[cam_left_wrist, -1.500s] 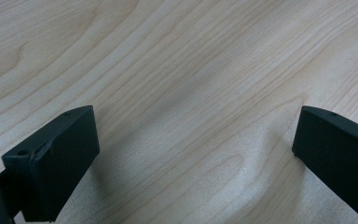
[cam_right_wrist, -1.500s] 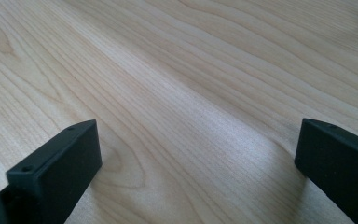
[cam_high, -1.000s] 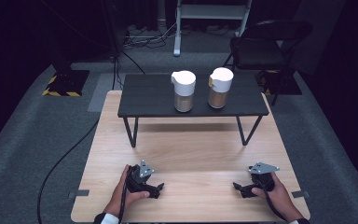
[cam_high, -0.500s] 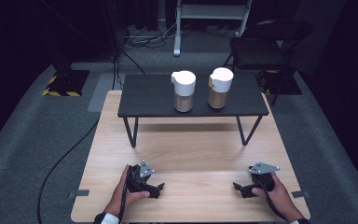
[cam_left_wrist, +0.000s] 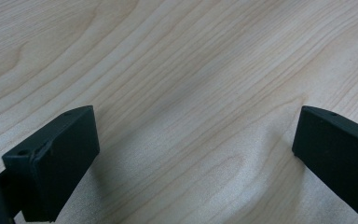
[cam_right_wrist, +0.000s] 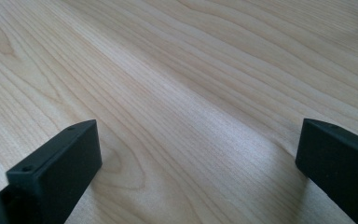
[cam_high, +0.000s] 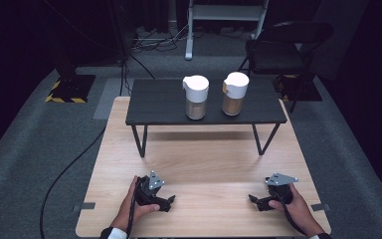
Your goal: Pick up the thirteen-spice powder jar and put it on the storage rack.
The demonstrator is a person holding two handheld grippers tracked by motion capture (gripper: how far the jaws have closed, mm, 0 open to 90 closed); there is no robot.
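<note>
- Table (cam_high: 129, 144), light wood: carries everything; its near edge holds both hands.
- Shelf (cam_high: 159, 102), black, on thin legs: stands across the table's far half.
- Left jar (cam_high: 196, 97), white lid, tan contents: upright near the shelf's middle, towards its front edge.
- Right jar (cam_high: 235, 93), same make: upright just beside the first, apart from it, on the side of the shelf's right edge.
- Left gripper (cam_high: 165, 201): rests near the table's near-left corner, jaws spread wide over bare wood, holding nothing.
- Right gripper (cam_high: 256, 201): rests near the near-right corner, jaws likewise spread and empty.
- Change: none; across the last second both grippers lie where they were and both jars stand unmoved.
- Reading: work on the jars is not yet begun; both are well apart from either gripper, so a reach to the shelf comes first.
</note>
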